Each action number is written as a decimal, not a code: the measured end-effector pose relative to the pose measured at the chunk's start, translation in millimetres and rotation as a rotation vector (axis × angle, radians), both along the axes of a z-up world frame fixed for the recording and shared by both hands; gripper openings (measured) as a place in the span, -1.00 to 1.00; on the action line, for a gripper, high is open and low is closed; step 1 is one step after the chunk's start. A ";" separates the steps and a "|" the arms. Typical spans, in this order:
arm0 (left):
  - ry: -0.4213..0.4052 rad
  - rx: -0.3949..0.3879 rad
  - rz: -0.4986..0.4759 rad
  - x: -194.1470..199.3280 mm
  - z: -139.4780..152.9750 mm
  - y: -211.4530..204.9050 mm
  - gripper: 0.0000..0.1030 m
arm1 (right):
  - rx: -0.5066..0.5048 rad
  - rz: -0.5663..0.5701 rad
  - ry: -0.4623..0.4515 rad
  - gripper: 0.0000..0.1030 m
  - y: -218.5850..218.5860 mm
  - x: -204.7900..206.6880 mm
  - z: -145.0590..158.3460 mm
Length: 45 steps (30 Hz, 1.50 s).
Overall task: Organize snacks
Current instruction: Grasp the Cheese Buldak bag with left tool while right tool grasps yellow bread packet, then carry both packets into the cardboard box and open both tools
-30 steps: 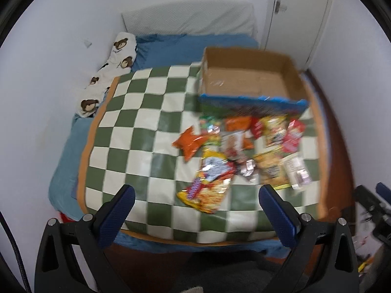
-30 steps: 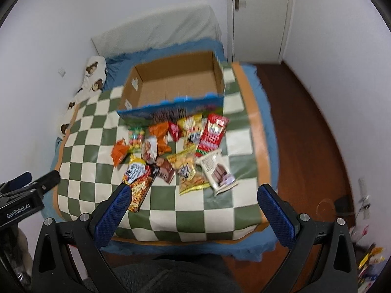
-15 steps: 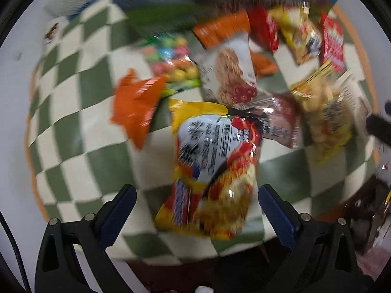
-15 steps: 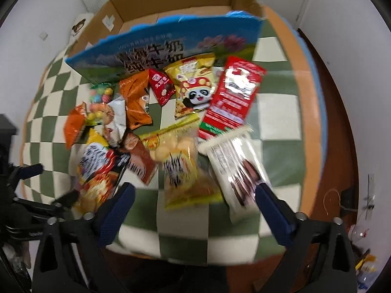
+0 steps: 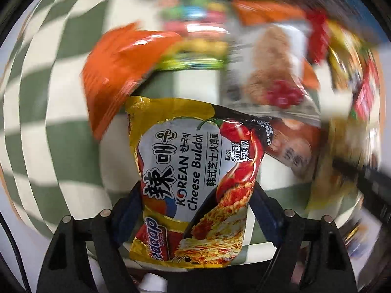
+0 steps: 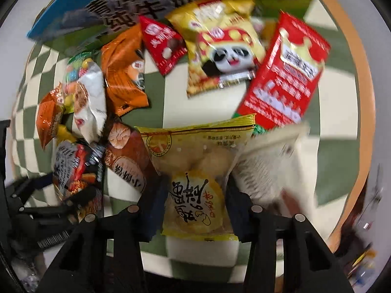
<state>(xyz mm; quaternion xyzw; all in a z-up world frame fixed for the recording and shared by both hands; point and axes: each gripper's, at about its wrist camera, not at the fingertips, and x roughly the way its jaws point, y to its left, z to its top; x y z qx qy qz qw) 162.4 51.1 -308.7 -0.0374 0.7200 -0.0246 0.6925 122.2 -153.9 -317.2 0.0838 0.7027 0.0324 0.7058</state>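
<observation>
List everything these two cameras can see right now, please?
noodle packet: one, yellow and red, between the left fingers
egg snack bag: one, yellow, between the right fingers
panda bag: one, yellow, near the box
tall red packet: one, right of the panda bag
orange bags: at least two, left of centre
box: one, blue wall, behind the snacks
checked cloth: green and white, underneath
left gripper: jaws just closing
right gripper: jaws just closing
</observation>
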 end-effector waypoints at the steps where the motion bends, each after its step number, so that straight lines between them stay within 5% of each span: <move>1: 0.008 -0.016 0.027 -2.6 -2.4 6.0 0.59 | 0.039 -0.022 0.025 -0.10 -2.4 -2.8 -2.7; 5: 0.040 -0.048 0.032 -9.1 -16.0 15.1 0.61 | 0.113 -0.074 0.057 -0.06 -8.2 -11.7 -13.8; 8: 0.057 -0.043 -0.028 -0.6 -22.1 16.6 0.64 | 0.105 -0.110 0.066 0.29 -14.6 -15.8 -17.5; 16: 0.049 -0.069 -0.073 -5.1 -47.2 13.0 0.66 | 0.015 -0.090 0.059 0.31 13.3 -23.3 -17.8; 19: 0.006 -0.047 -0.046 -18.2 -45.6 20.5 0.65 | -0.044 -0.075 0.026 0.03 23.2 -25.2 -17.0; 25: -0.074 -0.030 -0.001 -39.2 -9.3 31.7 0.65 | -0.061 -0.076 -0.010 -0.27 30.1 -36.6 -3.3; 35: -0.180 -0.082 0.016 -58.4 64.2 33.8 0.65 | 0.123 -0.060 -0.102 -0.31 8.5 -42.4 75.9; 41: -0.227 -0.140 -0.002 -14.1 140.5 17.8 0.62 | 0.223 -0.009 -0.231 -0.31 -26.5 15.9 156.5; 45: -0.263 -0.170 -0.014 43.0 159.4 -16.3 0.62 | 0.254 0.013 -0.317 -0.31 -42.6 72.8 196.6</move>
